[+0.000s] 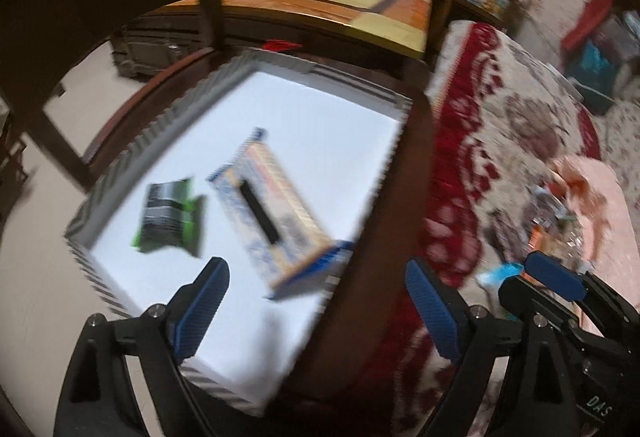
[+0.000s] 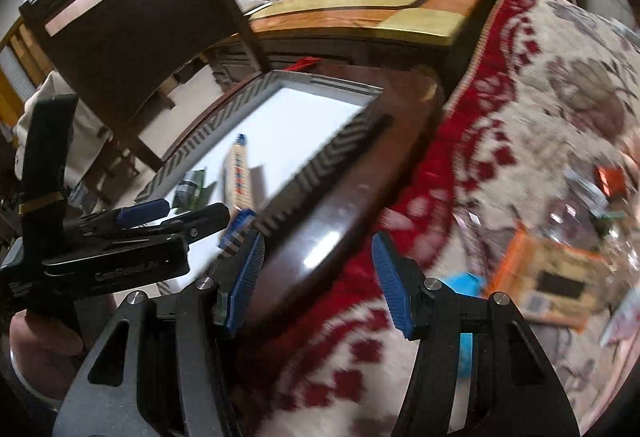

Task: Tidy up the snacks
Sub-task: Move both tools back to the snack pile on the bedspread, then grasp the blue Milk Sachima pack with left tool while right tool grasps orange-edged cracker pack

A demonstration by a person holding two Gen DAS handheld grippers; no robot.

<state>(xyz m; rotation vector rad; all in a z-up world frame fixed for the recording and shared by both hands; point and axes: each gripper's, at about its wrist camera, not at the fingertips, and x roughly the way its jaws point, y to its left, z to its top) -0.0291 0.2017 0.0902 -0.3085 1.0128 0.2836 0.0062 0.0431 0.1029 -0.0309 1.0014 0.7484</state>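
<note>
Left wrist view shows a shallow rectangular box with a white floor and zigzag-striped walls, resting on a dark, glossy wooden stool. Inside it lie two snacks, just apart: a crinkled green-and-black foil packet and a long yellow-and-blue carton with a black strip on its top face. The left tool hangs above the box's near edge with its ribbed blue pads spread wide, gripping nothing — the carton sits just ahead of it, the packet ahead and to the left. The right tool is likewise parted and empty, over the stool's rim and a plush cream-and-red patterned blanket. More snacks — an orange-edged flat box among blurred wrappers — lie on the blanket, ahead and to the right of it.
</note>
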